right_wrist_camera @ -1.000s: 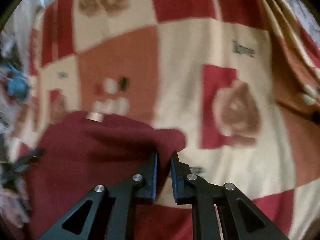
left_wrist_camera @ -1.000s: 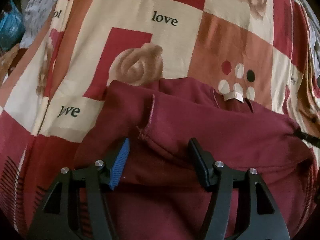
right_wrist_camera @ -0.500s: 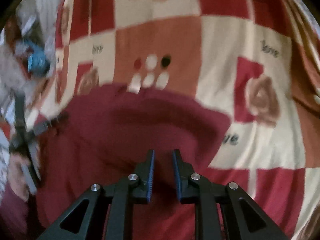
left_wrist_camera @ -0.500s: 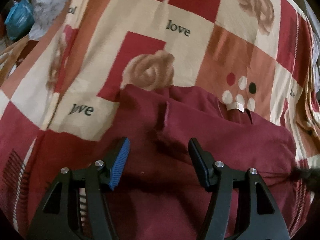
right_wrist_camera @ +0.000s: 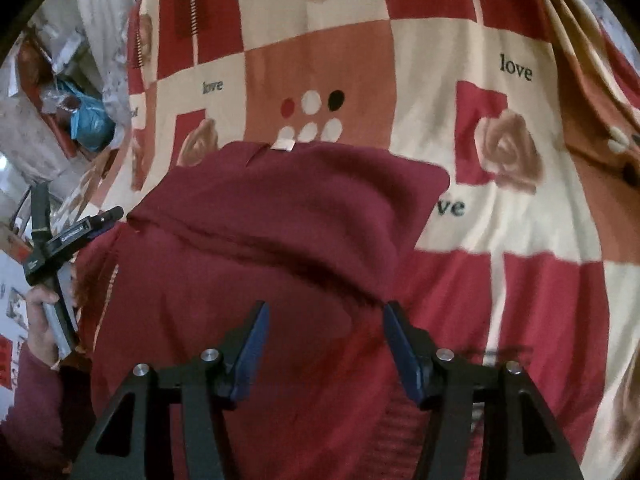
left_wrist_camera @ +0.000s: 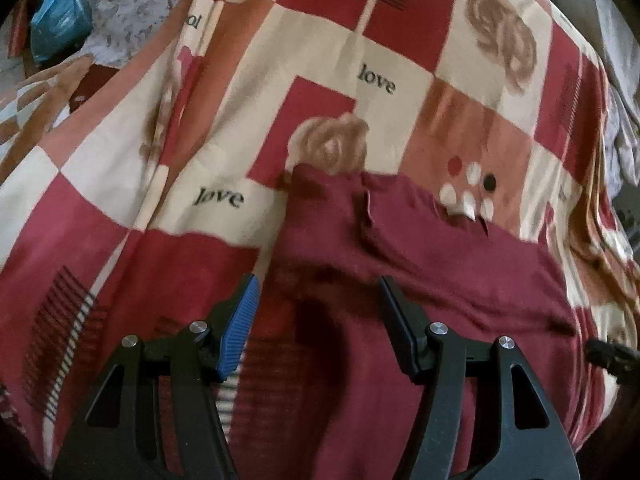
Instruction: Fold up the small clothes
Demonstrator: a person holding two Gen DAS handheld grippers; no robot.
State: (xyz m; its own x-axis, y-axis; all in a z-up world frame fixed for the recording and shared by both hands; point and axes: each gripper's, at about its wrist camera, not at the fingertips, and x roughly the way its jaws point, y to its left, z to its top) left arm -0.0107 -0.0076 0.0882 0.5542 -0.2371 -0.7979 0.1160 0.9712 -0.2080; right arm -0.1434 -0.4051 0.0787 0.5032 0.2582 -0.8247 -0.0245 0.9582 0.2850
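Jaws: our left gripper (left_wrist_camera: 316,312) stands wide with nothing pinched, and our right gripper (right_wrist_camera: 324,336) is spreading its jaws, also gripping nothing.

We see the maroon garment (right_wrist_camera: 280,240) lying on the patterned bedspread (right_wrist_camera: 520,260), below both pairs of fingers and free of the pads. In the right wrist view it fills the frame from centre to 7 o'clock, a folded flap ending in a corner at 3 o'clock, and its white neck label (right_wrist_camera: 283,145) sits at 12 o'clock of the cloth, touching a cluster of printed dots. At 9 o'clock we see our left hand (right_wrist_camera: 42,320) around its gripper's handle. In the left wrist view the garment (left_wrist_camera: 420,260) spreads from centre toward 4 o'clock, a blue bag (left_wrist_camera: 56,20) at 10 o'clock.
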